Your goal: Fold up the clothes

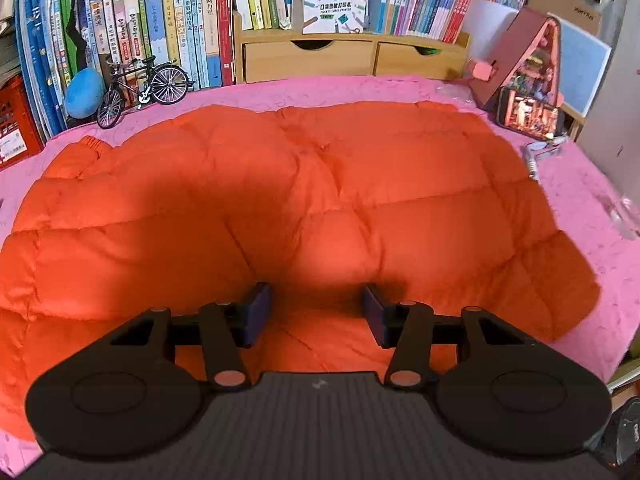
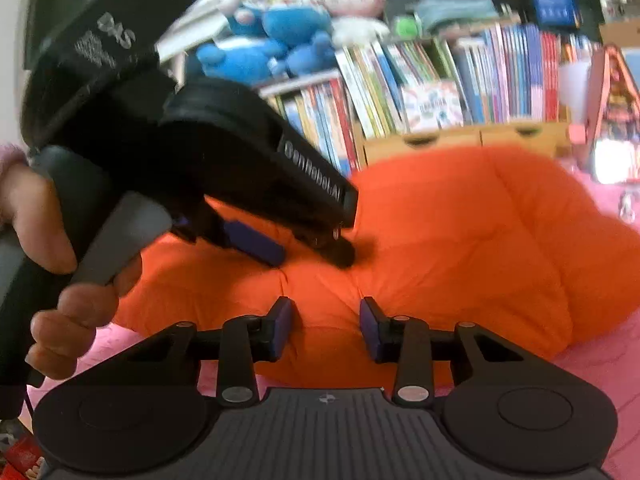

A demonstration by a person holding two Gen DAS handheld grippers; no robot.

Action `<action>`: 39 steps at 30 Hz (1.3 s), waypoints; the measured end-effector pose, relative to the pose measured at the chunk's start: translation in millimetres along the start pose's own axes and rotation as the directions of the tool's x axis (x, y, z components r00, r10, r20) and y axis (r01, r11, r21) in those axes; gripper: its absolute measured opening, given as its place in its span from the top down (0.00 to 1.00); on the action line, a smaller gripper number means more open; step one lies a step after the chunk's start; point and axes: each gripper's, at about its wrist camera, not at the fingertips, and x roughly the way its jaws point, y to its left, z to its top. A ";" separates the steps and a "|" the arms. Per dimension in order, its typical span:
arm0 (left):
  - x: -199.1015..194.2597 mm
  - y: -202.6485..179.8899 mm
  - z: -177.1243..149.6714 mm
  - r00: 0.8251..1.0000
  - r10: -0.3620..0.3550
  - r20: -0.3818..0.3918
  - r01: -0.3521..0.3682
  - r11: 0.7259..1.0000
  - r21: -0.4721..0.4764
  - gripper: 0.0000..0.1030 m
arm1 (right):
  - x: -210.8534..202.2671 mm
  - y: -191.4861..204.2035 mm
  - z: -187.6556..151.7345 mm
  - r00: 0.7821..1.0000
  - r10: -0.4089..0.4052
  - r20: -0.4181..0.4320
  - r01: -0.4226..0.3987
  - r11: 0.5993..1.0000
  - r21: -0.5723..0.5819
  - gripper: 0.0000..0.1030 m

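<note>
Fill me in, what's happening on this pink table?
A person is working on an orange puffer jacket spread on the pink cloth, one hand-held gripper in each hand. The left hand-held gripper and the right hand-held gripper both sit over the jacket's near side, jaws apart, nothing visibly pinched. No fold is clearly made yet.

Orange puffer jacket (image 1: 304, 200), spread flat, quilted

Light: I see even, fairly bright indoor light.
Shadow: dark patch on the orange jacket (image 1: 320, 184) ahead of my left gripper (image 1: 316, 312).
Blur: my right wrist view smears the books (image 2: 460, 76) and plush toys (image 2: 280, 32).
Distortion: fisheye bends both views' edges.
</note>
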 end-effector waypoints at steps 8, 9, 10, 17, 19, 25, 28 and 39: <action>29.4 0.1 29.5 0.995 0.092 0.034 -0.093 0.995 0.038 0.52 | 12.0 -2.4 -4.3 1.000 -0.004 -0.028 0.004 1.000 0.010 0.63; 36.2 1.8 35.8 0.994 0.101 0.036 -0.102 0.994 0.033 0.52 | 12.2 -2.5 -4.2 1.000 -0.004 -0.027 0.004 1.000 0.009 0.63; 42.3 4.1 41.6 0.994 0.101 0.032 -0.101 0.995 0.023 0.52 | 12.1 -2.7 -4.1 1.000 -0.003 -0.025 0.003 1.000 0.009 0.63; 87.7 16.2 79.5 0.985 0.168 0.035 -0.168 0.986 -0.004 0.52 | 6.6 -5.7 -7.0 0.999 0.017 -0.027 -0.017 1.000 0.018 0.63; 102.6 23.2 92.5 0.983 0.182 0.022 -0.182 0.983 -0.033 0.51 | 4.2 -5.8 -8.3 0.999 0.024 -0.025 -0.023 1.000 0.019 0.63; 69.9 30.4 96.4 0.990 0.129 0.059 -0.121 0.984 -0.131 0.52 | -19.9 -28.8 -13.7 0.989 0.135 0.060 -0.142 0.982 0.122 0.45; 24.6 18.4 67.7 0.984 0.104 0.145 -0.089 0.990 -0.107 0.52 | -46.6 -53.5 -13.1 0.972 0.141 0.187 -0.179 0.963 0.201 0.25; -13.5 -27.3 -38.8 0.967 0.106 0.230 -0.085 0.992 -0.098 0.47 | -86.1 -114.7 -18.3 0.974 -0.102 0.202 -0.001 0.892 0.452 0.21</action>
